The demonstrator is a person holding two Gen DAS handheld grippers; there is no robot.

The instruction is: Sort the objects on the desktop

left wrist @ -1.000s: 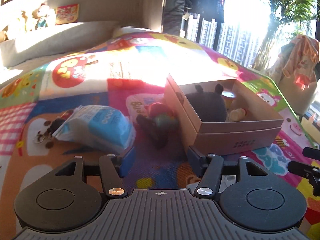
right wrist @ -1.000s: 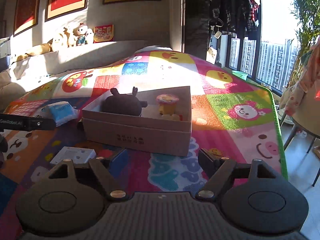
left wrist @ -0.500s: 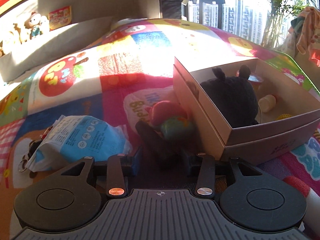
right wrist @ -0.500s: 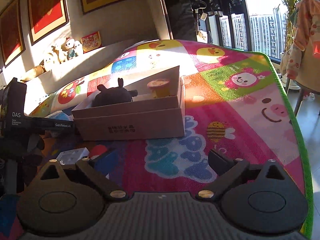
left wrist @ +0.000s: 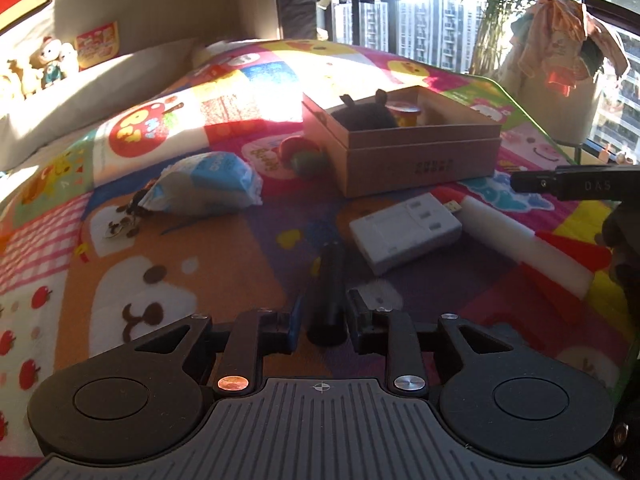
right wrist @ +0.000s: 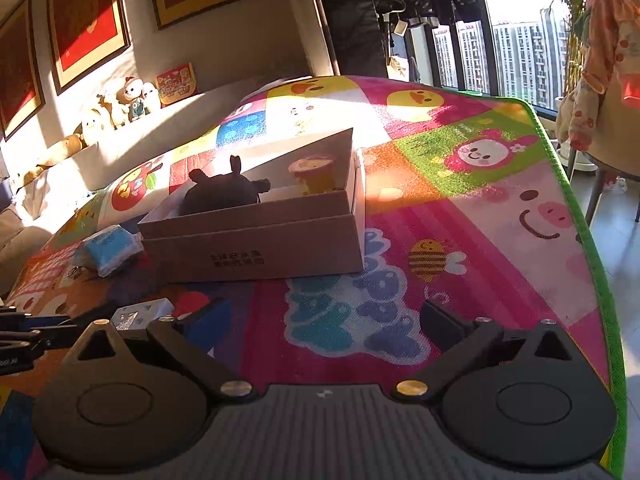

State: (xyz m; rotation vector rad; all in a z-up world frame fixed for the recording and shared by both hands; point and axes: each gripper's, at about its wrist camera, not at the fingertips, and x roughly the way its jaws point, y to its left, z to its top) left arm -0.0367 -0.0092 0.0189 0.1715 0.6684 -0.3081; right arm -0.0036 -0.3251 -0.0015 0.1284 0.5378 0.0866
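Note:
My left gripper (left wrist: 326, 314) has its jaws closing on a dark cylinder (left wrist: 329, 280), which points forward between the pads and hangs over the play mat (left wrist: 160, 280). Ahead stands an open cardboard box (left wrist: 420, 160) holding a black plush (left wrist: 366, 116) and a yellow cup (left wrist: 404, 112). A red-green ball (left wrist: 304, 154) lies against the box's left side. My right gripper (right wrist: 324, 320) stands open over the mat with nothing between its fingers, in front of the box (right wrist: 260, 248).
A blue tissue pack (left wrist: 208, 184) and keys (left wrist: 124, 224) lie left of the box. A white socket block (left wrist: 404, 232) and a white-and-red foam rocket (left wrist: 528, 248) lie to the right. The mat's green edge (right wrist: 592, 240) drops to the floor beside a chair with clothes.
My left gripper narrowed on the dark cylinder and drew back from the box, taking it away from the ball. My right gripper's jaws widened and its view tilted.

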